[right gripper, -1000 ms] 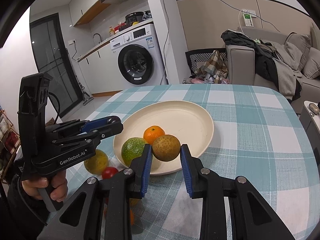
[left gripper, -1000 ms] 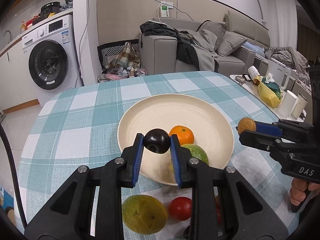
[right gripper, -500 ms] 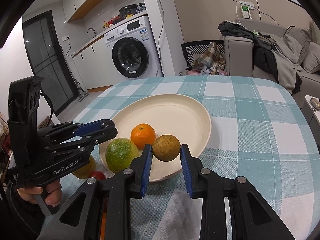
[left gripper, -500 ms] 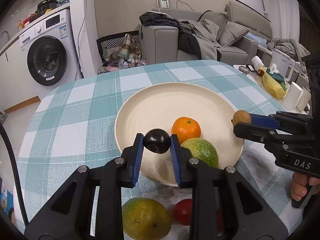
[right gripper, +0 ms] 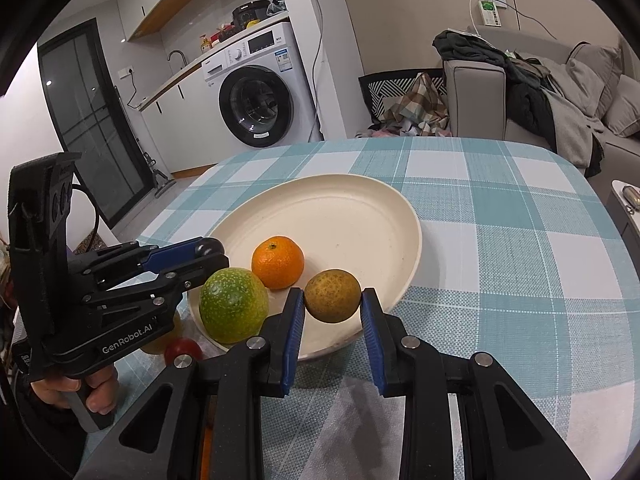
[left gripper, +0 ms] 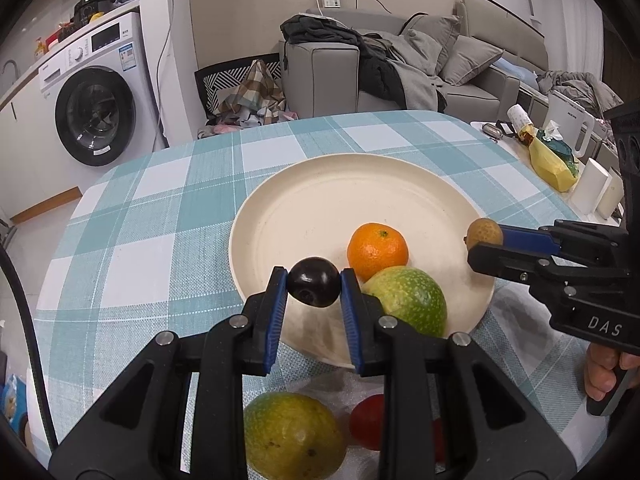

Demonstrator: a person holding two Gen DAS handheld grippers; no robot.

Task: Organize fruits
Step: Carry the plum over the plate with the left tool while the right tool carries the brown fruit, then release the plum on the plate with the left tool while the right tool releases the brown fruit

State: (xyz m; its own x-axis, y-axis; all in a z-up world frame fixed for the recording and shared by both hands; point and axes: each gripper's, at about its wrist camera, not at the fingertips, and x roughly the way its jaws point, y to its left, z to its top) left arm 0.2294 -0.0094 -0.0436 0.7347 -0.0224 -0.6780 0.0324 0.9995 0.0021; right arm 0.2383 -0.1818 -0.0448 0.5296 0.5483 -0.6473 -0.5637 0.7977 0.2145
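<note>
Living room w/ a washing machine (left gripper: pixel 94 114) on the left and a grey sofa (left gripper: pixel 404 68) piled w/ clothes at the back, and up front a table in a teal/white check cloth (left gripper: pixel 160 216) w/ a big cream plate (left gripper: pixel 320 196) on it. Left gripper (left gripper: pixel 314 286) was clamped on a dark plum (left gripper: pixel 314 287), held just over the near-left rim of the plate; in the right wrist view you could only see a sliver of the plum (right gripper: pixel 208 246) at that gripper's tips (right gripper: pixel 206 254). Right gripper (right gripper: pixel 333 306) was pinching a brownish-yellow fruit (right gripper: pixel 333 296) over the near-right edge of the plate (right gripper: pixel 340 216), also visible from the left cam (left gripper: pixel 485 233). On the plate: an orange (left gripper: pixel 378 250) and, touching it on the near side, a green mottled fruit (left gripper: pixel 406 302). Off the plate, on the cloth below the left gripper, sat a yellow-green fruit (left gripper: pixel 294 436) and a red tomato (left gripper: pixel 366 426), partly hidden by the fingers. Vs 1 s ago: both grippers had pushed fwd toward the plate w/o letting go, the plate and its two fruits looked closer and lower in both views, and the right one's fruit had gone from outside the rim to right over it. The fruits on the plate and on the cloth hadn't moved.
</note>
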